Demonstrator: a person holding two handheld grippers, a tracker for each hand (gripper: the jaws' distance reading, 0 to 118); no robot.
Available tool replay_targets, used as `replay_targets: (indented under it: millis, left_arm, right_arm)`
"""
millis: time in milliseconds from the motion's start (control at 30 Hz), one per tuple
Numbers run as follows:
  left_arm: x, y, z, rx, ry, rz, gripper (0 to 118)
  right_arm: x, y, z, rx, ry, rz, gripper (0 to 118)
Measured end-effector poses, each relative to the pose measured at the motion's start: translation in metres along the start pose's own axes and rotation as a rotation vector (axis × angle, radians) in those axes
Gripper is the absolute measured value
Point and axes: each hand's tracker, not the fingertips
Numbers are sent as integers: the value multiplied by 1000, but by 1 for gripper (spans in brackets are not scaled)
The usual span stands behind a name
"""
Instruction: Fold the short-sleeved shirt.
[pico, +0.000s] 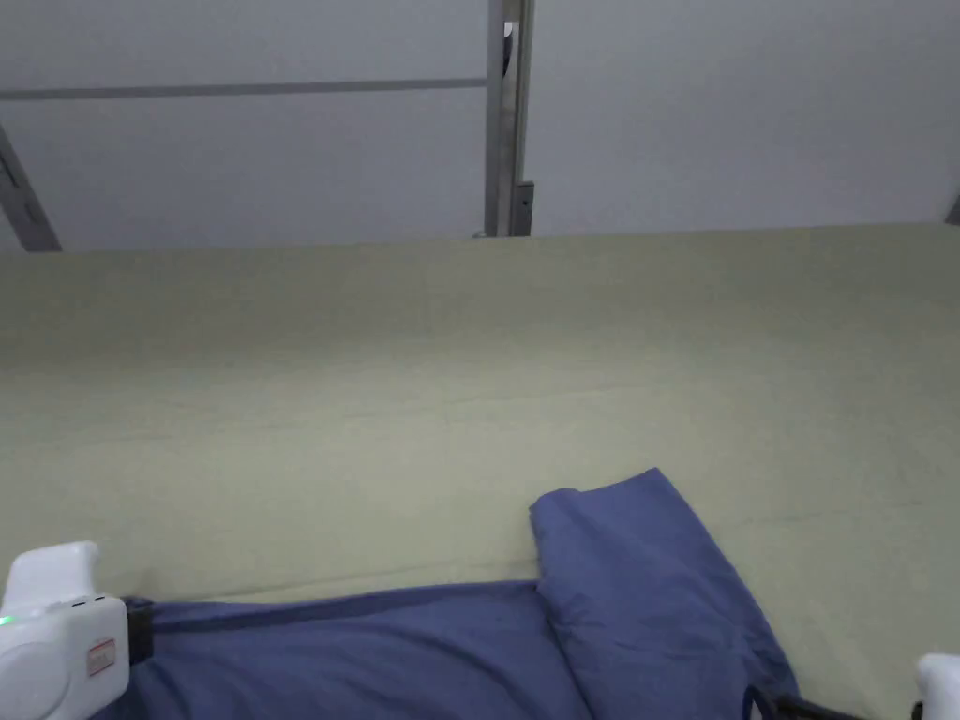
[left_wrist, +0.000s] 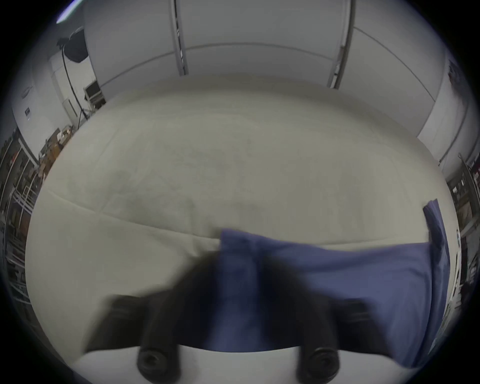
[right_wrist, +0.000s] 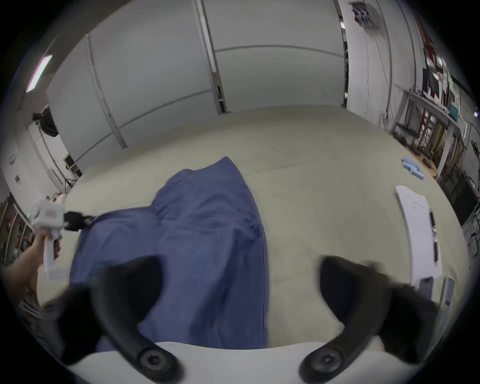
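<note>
Lying partly folded on the pale green bench, the blue short-sleeved shirt is draping limply, light and soft. The left gripper is pinching its corner; the right gripper, jaws wide, is hovering over its hemmed side edge, probably the firmest hold.

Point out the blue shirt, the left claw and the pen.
blue shirt (right_wrist: 207, 233), right gripper view, middle of the cloth.
left claw (right_wrist: 89, 220), right gripper view, tips at the shirt's corner.
pen (right_wrist: 434, 239), right gripper view, its barrel.

No text can be read — labels and paper too blurred.
</note>
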Motion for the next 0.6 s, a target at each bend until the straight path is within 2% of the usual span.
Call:
replay_targets:
  millis: [33,133,233,267,300,333,367,400,433,467,500,567,600]
  left_arm:
    - [-2,-2,7,47,40,-17,1]
    - [-2,-7,17,43,14,-9,1]
    - [1,-14,23,17,-8,3,1]
    - [2,-16,25,17,-11,-3,1]
    - [3,-17,25,10,-10,-10,1]
    - [4,-18,26,5,-9,-16,1]
    - [5,-19,27,3,-10,-14,1]
    - [5,-20,27,-4,-11,-13,1]
    - [5,-21,30,-12,-13,-8,1]
    - [5,-22,33,-13,-17,6,1]
    - [3,-23,39,-13,-24,23,1]
    - [1,-25,58,-4,-41,52,1]
    - [-1,-26,71,12,-48,59,1]
  right_arm:
    - [-2,5,-23,-22,14,4,118]
    - [3,22,-87,-98,1,-1,118]
    - [-1,27,-144,-296,-33,3,118]
    - [-7,19,-158,-370,-38,8,111]
    - [-20,13,-160,-312,-138,160,111]
    - [-26,20,-148,-321,-132,254,111]
    - [-27,21,-146,-303,-131,256,106]
    - [-27,23,-145,-321,-108,207,96]
    - [-28,23,-142,-324,-102,203,80]
    - [-30,33,-123,-301,-119,241,29]
    - [-30,28,-122,-282,-115,278,2]
    - [-25,20,-118,-326,-88,233,2]
    - [-26,42,-86,-293,-76,167,2]
